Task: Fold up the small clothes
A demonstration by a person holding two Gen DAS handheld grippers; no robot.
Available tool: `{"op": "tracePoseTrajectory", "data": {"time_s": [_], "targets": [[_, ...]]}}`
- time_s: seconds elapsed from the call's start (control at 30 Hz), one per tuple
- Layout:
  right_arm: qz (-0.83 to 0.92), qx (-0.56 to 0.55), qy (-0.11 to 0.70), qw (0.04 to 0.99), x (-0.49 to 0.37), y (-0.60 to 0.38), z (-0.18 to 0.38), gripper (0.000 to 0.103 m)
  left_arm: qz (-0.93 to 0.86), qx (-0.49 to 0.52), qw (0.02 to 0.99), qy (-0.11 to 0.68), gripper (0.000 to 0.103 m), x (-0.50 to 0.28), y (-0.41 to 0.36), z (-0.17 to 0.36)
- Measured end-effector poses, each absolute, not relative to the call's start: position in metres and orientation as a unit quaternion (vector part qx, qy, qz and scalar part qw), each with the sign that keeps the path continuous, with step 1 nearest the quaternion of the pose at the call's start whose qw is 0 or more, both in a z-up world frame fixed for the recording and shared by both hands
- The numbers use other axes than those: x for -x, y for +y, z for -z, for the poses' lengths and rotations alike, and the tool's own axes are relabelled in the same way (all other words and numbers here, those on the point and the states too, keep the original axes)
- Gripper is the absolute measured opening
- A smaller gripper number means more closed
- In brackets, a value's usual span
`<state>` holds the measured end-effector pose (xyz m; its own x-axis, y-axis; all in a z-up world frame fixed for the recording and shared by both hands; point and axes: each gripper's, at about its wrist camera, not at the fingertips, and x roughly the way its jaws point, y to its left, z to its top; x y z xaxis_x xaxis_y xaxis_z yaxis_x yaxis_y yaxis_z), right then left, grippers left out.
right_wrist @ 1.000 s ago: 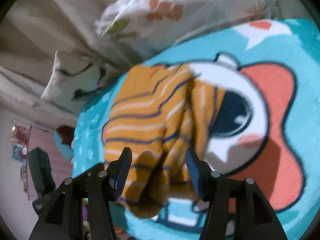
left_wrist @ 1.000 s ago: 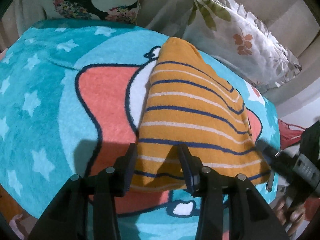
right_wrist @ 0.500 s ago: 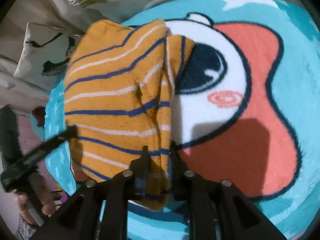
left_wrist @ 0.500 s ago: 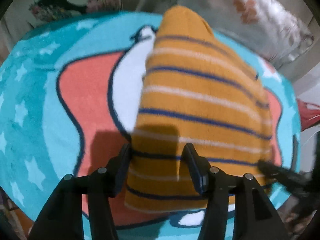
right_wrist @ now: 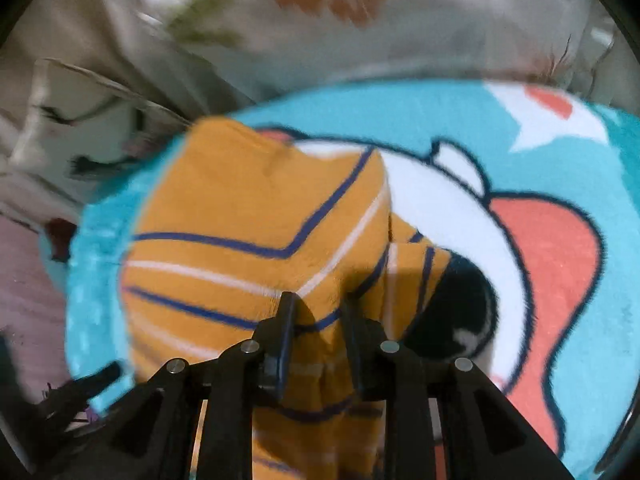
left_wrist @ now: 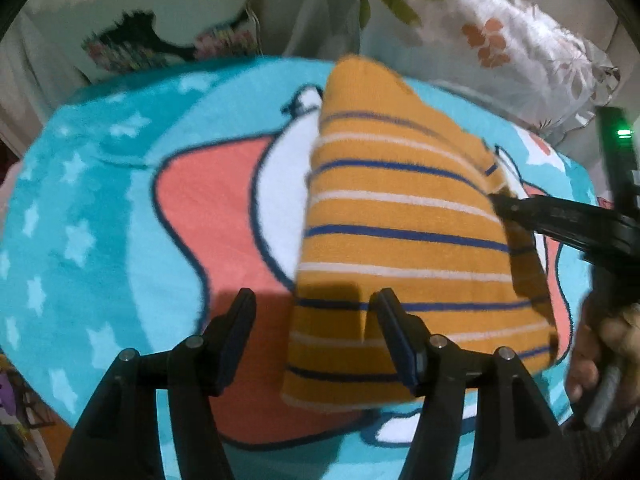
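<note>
An orange garment [left_wrist: 400, 240] with blue and white stripes lies folded on a teal cartoon blanket [left_wrist: 100, 220]. My left gripper [left_wrist: 312, 332] is open, its jaws wide apart over the garment's near left edge, holding nothing. My right gripper [right_wrist: 316, 320] is shut on a fold of the orange garment [right_wrist: 248, 216] and lifts its side edge off the blanket [right_wrist: 560, 152]. In the left wrist view the right gripper [left_wrist: 496, 200] reaches in from the right onto the garment's right edge.
Floral pillows [left_wrist: 500, 40] lie behind the blanket, and another printed pillow [left_wrist: 160, 44] at the back left. The pillows also show in the right wrist view [right_wrist: 320, 20]. The blanket's edges drop off near both grippers.
My right gripper closed on the garment's side edge and now lifts it, folding it over. My left gripper stays open and has drawn back to the left.
</note>
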<state>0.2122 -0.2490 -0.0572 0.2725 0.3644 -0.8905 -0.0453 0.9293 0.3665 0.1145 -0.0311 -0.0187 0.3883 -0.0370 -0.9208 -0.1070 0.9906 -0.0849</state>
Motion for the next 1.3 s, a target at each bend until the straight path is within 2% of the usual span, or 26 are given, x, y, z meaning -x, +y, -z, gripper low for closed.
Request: {"op": "tracePoseTrajectory", "data": {"time_s": [0.17, 0.3, 0.37, 0.47, 0.57, 0.7, 0.8, 0.87, 1.0, 1.1, 1.2, 1.3], "targets": [[-0.125, -0.148, 0.569, 0.799, -0.208, -0.257, 0.030, 0.027, -0.049, 0.058, 0.858, 0.508, 0.064, -0.100, -0.014, -0.014], [-0.154, -0.149, 0.519, 0.828, -0.178, -0.247, -0.003, 0.028, -0.081, 0.049, 0.884, 0.459, 0.064, -0.092, -0.007, -0.039], [-0.183, -0.148, 0.521, 0.821, -0.167, -0.235, -0.001, 0.028, -0.111, 0.041, 0.899, 0.422, 0.072, -0.086, -0.004, -0.055], [-0.188, -0.117, 0.560, 0.798, -0.164, -0.215, 0.034, 0.028, -0.143, 0.033, 0.921, 0.360, 0.084, -0.073, 0.000, -0.082], [-0.179, -0.173, 0.563, 0.788, -0.164, -0.237, 0.044, 0.027, -0.186, 0.009, 0.938, 0.292, 0.101, -0.056, -0.001, -0.107], [-0.167, -0.167, 0.557, 0.796, -0.149, -0.247, 0.031, 0.027, -0.208, 0.002, 0.953, 0.221, 0.103, -0.033, 0.002, -0.137], [-0.170, -0.125, 0.533, 0.819, -0.125, -0.237, 0.015, 0.032, -0.184, 0.017, 0.960, 0.210, 0.103, -0.023, 0.003, -0.152], [-0.175, -0.097, 0.544, 0.815, -0.119, -0.229, 0.021, 0.038, -0.170, 0.025, 0.960, 0.219, 0.103, -0.020, 0.004, -0.158], [-0.158, -0.119, 0.565, 0.801, -0.116, -0.238, 0.043, 0.039, -0.152, 0.038, 0.949, 0.275, 0.103, -0.020, 0.003, -0.159], [-0.155, -0.109, 0.564, 0.804, -0.108, -0.244, 0.038, 0.039, -0.128, 0.043, 0.942, 0.307, 0.103, -0.018, -0.001, -0.156], [-0.124, -0.080, 0.561, 0.815, -0.095, -0.249, 0.033, 0.045, -0.100, 0.049, 0.936, 0.333, 0.103, -0.014, -0.005, -0.148], [-0.116, -0.095, 0.555, 0.818, -0.081, -0.260, 0.028, 0.045, -0.075, 0.048, 0.932, 0.352, 0.103, -0.014, -0.010, -0.139]]}}
